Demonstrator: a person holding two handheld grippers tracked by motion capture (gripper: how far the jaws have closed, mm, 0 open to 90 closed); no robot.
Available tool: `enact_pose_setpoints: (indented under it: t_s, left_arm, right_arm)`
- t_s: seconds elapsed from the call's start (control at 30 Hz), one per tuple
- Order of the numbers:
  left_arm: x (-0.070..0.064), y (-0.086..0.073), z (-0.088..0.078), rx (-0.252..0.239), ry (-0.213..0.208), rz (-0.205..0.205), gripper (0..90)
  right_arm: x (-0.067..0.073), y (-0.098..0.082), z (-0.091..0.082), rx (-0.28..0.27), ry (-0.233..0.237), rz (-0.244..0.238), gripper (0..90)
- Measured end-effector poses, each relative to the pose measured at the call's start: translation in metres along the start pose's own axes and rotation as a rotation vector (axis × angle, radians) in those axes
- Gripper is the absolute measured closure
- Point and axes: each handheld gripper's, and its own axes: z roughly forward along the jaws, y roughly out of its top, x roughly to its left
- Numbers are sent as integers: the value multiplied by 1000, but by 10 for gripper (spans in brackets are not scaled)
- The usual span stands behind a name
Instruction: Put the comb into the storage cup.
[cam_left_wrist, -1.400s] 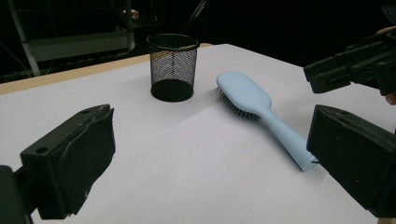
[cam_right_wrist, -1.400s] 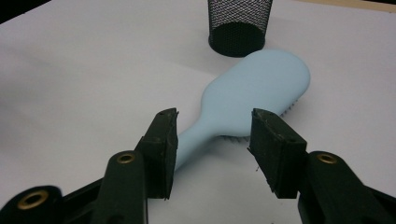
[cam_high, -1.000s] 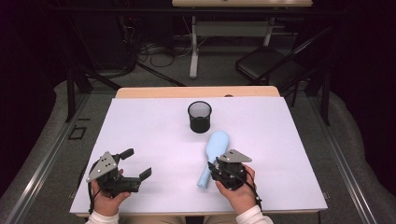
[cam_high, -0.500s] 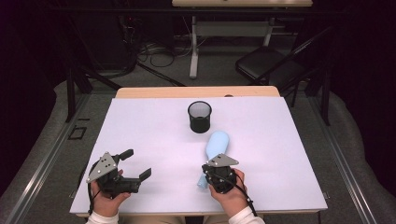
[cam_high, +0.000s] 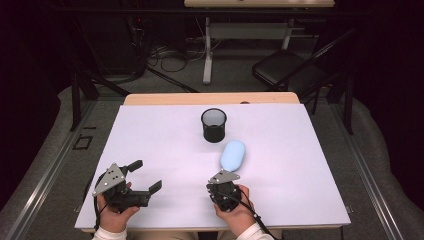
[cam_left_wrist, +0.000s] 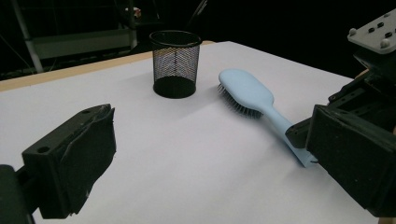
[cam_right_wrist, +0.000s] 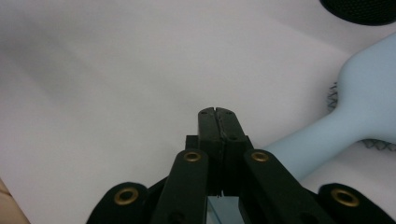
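Observation:
A light blue hairbrush (cam_high: 233, 154) lies bristles down on the white table, its head toward a black mesh cup (cam_high: 214, 125). My right gripper (cam_high: 225, 176) sits over the handle end. Its jaws were closing within the last second. In the right gripper view its pads (cam_right_wrist: 218, 114) meet tip to tip, and the brush handle (cam_right_wrist: 322, 135) runs off beneath the right finger. The left gripper view has the brush (cam_left_wrist: 247, 91), the cup (cam_left_wrist: 175, 63) and the right gripper (cam_left_wrist: 299, 135) on the handle. My left gripper (cam_high: 145, 175) rests open at the front left, with nothing between its jaws (cam_left_wrist: 210, 158).
The white table top (cam_high: 310, 150) ends in a wooden strip at the far edge. Beyond it stand a dark chair (cam_high: 290, 70) and table legs with cables on the floor. The cup's base (cam_right_wrist: 359, 9) peeks in at the top right of the right gripper view.
My right gripper has shifted left and slightly nearer to the person, now covering the brush handle. Brush, cup and left gripper have stayed put.

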Motion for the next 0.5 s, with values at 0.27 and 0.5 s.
enact_pose_setpoints:
  t_s: [0.27,0.5]
  left_arm:
    - [0,0,0,0,-4,-2,17]
    - [0,0,0,2,-1,0,17]
  right_arm:
    - [9,-2,8,23,10,-11,900]
    - [13,-3,11,41,0,-22,900]
